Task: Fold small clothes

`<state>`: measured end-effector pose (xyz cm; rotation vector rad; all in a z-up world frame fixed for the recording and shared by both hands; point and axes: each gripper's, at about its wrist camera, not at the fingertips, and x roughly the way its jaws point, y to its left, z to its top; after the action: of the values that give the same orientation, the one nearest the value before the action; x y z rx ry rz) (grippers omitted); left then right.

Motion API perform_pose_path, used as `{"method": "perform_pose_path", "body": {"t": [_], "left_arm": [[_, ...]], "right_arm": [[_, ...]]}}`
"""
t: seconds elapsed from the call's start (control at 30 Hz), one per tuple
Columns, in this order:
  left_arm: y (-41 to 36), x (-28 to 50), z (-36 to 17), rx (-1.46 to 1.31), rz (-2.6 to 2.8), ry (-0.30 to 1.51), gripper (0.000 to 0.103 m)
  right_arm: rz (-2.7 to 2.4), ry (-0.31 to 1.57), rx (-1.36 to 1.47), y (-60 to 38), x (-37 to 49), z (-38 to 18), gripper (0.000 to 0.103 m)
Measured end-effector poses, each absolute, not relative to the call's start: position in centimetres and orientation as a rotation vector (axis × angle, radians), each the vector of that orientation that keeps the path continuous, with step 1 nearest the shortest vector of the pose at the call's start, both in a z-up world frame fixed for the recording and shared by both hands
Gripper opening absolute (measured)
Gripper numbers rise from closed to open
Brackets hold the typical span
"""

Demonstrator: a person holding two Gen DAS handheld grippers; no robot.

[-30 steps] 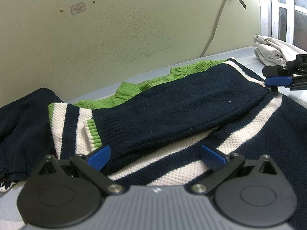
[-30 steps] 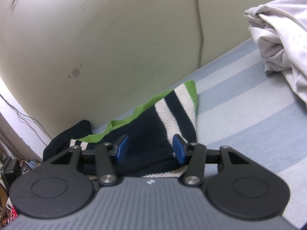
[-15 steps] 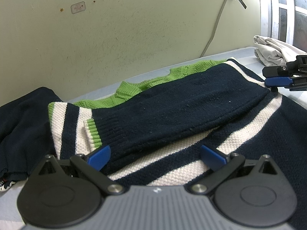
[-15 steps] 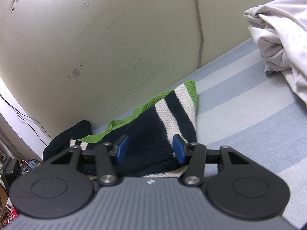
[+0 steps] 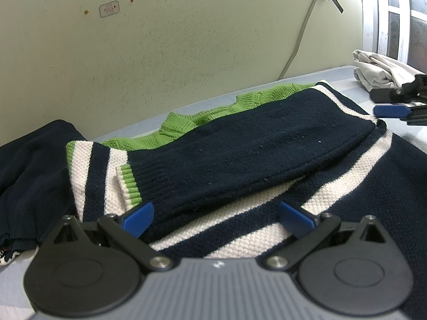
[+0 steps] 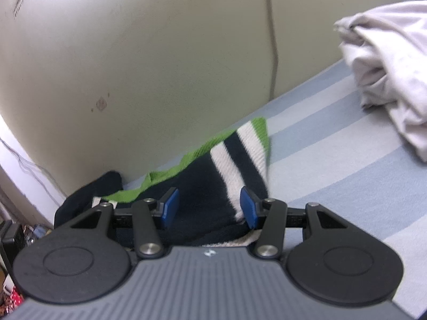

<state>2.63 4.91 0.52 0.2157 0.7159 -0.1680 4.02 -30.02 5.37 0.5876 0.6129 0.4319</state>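
Left wrist view: your left gripper sits wide open over the striped sweater on the bed. Your right gripper is opening at the sweater's edge, nothing pinched, pale laundry well beyond.

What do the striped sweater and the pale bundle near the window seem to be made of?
Striped sweater: knitted yarn, probably wool or acrylic; matte, with a pebbled stitch and ribbed green-edged cuff.
Pale bundle: thin woven cloth, likely cotton; smooth, matte, falling in soft creased folds. The exact fibre cannot be told from the pictures.
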Motion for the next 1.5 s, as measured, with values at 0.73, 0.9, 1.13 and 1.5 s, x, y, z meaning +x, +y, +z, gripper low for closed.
{"method": "perform_pose_path", "body": {"t": [0.73,0.9,1.13,1.5], "left_arm": [[4.9,2.6,0.4,0.215,-0.169,0.716,0.103],[5.0,2.7,0.4,0.207,-0.171,0.720,0.103],[5.0,2.7,0.4,0.196,-0.170,0.726,0.103],[5.0,2.7,0.4,0.201,-0.168,0.724,0.103]], "right_arm": [[0.432,0.680,0.378,-25.2,0.8,5.9,0.063],[0.444,0.686,0.469,-26.1,1.5,4.7,0.063],[0.451,0.684,0.471,-26.1,1.4,4.9,0.065],[0.455,0.682,0.475,-26.2,1.3,4.9,0.065]]}}
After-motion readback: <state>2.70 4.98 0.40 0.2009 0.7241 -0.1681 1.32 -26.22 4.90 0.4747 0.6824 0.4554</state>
